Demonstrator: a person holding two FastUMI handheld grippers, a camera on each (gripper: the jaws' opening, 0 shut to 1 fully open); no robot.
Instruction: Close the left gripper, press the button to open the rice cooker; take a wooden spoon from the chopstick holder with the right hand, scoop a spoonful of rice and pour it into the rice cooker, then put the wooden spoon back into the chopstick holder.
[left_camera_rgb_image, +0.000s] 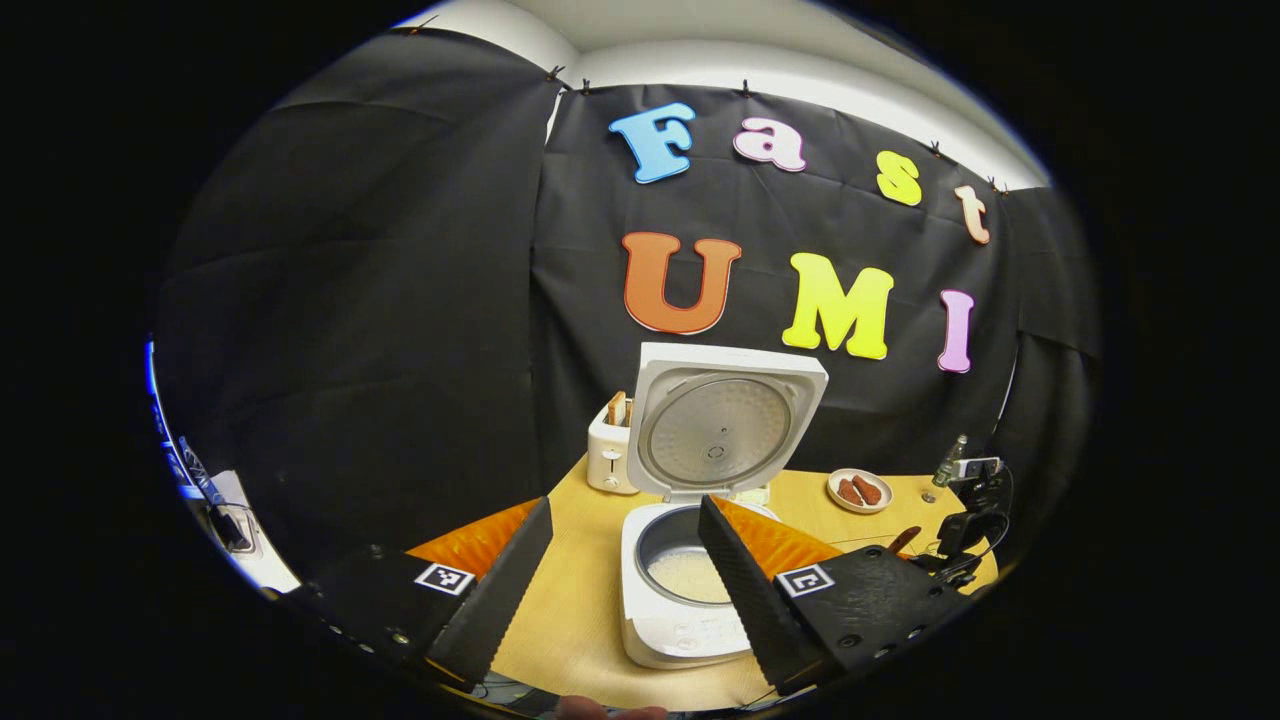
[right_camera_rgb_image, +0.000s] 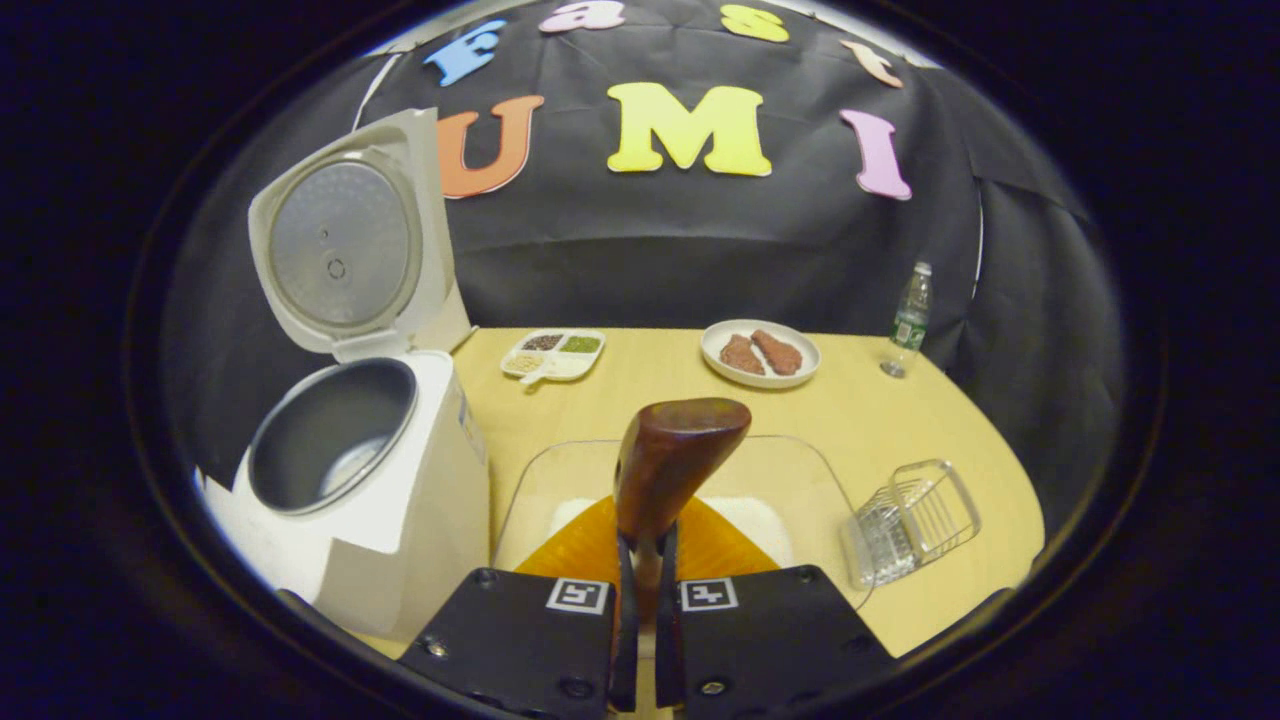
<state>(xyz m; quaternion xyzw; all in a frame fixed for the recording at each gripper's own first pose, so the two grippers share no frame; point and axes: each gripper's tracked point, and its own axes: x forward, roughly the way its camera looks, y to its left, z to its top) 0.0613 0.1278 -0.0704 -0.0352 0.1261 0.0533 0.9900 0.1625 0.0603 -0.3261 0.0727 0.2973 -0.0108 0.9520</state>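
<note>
Black cloth walls close in a yellow wooden tabletop (right_camera_rgb_image: 850, 410). White rice cooker (left_camera_rgb_image: 690, 610) sits on it with its lid (left_camera_rgb_image: 725, 420) swung upright and open; metal inner pot holds a layer of white rice (left_camera_rgb_image: 690, 575) at the bottom. Left hand-held gripper (left_camera_rgb_image: 625, 590) hovers near the cooker's front, fingers spread wide, nothing between them. Small white toaster (left_camera_rgb_image: 612, 452) stands just left of the raised lid, far side. Right hand-held gripper (right_camera_rgb_image: 645, 600) has its fingers nearly together, clamped on the handle of a dark brown wooden spoon (right_camera_rgb_image: 670, 460), bowl end pointing up and away. Spoon is held over a clear plastic tray (right_camera_rgb_image: 800, 470) with white rice inside, right of the cooker. Clear ribbed chopstick holder (right_camera_rgb_image: 915, 520) lies tipped on the tabletop just right of the tray. Far side: white divided dish of grains (right_camera_rgb_image: 555, 355), white plate with two brown meat pieces (right_camera_rgb_image: 760, 353), clear plastic bottle (right_camera_rgb_image: 908, 320) at far right
</note>
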